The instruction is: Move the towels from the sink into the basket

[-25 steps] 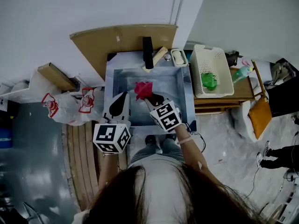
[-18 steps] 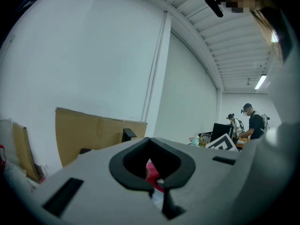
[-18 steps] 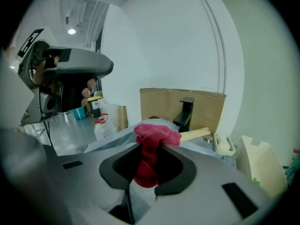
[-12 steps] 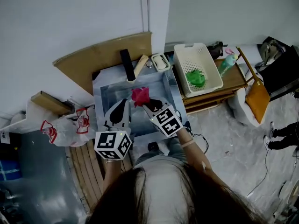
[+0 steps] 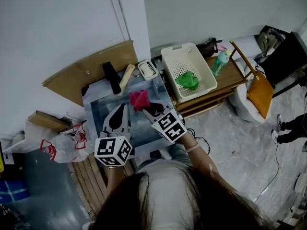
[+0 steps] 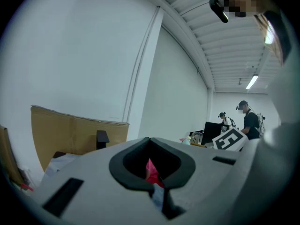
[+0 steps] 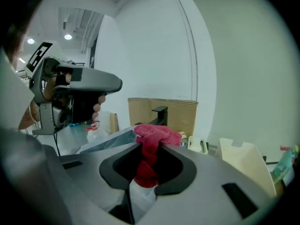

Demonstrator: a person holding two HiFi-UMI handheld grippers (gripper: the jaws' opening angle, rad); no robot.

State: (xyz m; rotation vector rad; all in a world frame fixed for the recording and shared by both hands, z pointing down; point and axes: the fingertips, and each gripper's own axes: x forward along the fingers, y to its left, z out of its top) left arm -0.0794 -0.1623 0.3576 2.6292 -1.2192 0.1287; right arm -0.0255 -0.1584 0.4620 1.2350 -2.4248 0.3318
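Inspection of my own two grippers, taken over the steel sink (image 5: 96, 110). Right gripper (image 7: 150, 146): jaws pinching the red towel (image 5: 139, 98) at the tips, with a bunched head of cloth standing proud beyond them and a tail hanging back through the gap between the jaws. The towel is clear of the sink floor and sits above the far half of the basin, at 12 o'clock of my right gripper in the head view. Left gripper (image 6: 149, 139): jaws pressed together at the tips, nothing between them; it hangs at 9 o'clock of the right one, also over the sink. The white basket (image 5: 182, 59) stands on the wooden bench (image 5: 232, 73) at 2 o'clock of the sink, well apart from the towel, and already holds a green towel (image 5: 187, 80). Handling assessment: the red towel looks soft, limp and light, possibly damp, so it should drape and swing, not hold shape. The present hold is on a gathered fold, which I judge sound; a single edge would more likely slip out. Risk noted: the hanging tail could snag the basket rim, so I judge a high carry advisable.
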